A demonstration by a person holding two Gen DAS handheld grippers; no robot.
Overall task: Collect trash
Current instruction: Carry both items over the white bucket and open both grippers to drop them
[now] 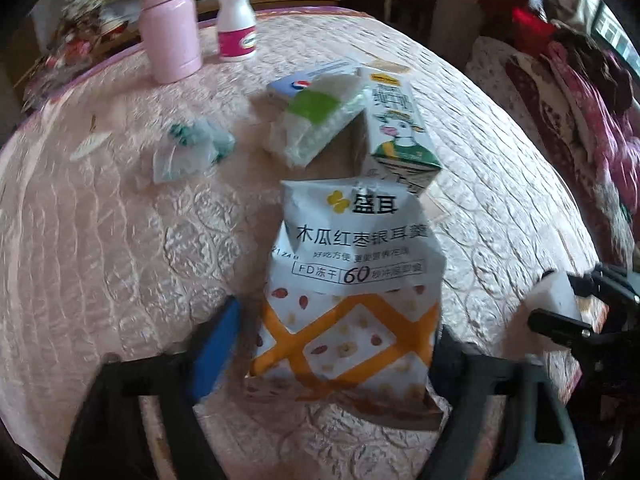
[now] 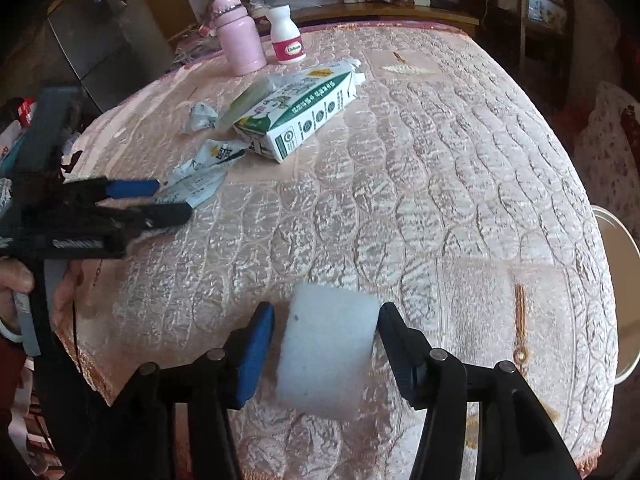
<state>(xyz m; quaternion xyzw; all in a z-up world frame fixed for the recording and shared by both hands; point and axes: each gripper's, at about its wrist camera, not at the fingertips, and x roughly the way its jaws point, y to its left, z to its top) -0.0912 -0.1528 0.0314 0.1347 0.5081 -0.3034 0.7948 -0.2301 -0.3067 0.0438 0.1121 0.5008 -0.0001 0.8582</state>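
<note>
An empty white and orange snack bag lies between the fingers of my left gripper; the jaws stand apart around it, with a gap on the left side. In the right wrist view the left gripper closes in on the bag. A white foam block sits between the fingers of my right gripper, which stands open with gaps on both sides. A milk carton, a clear wrapper with a green patch and a crumpled teal wrapper lie further back.
A pink flask and a white pill bottle stand at the far edge of the pink quilted table cover. A round white bin rim shows beyond the table's right edge. Clutter and furniture surround the table.
</note>
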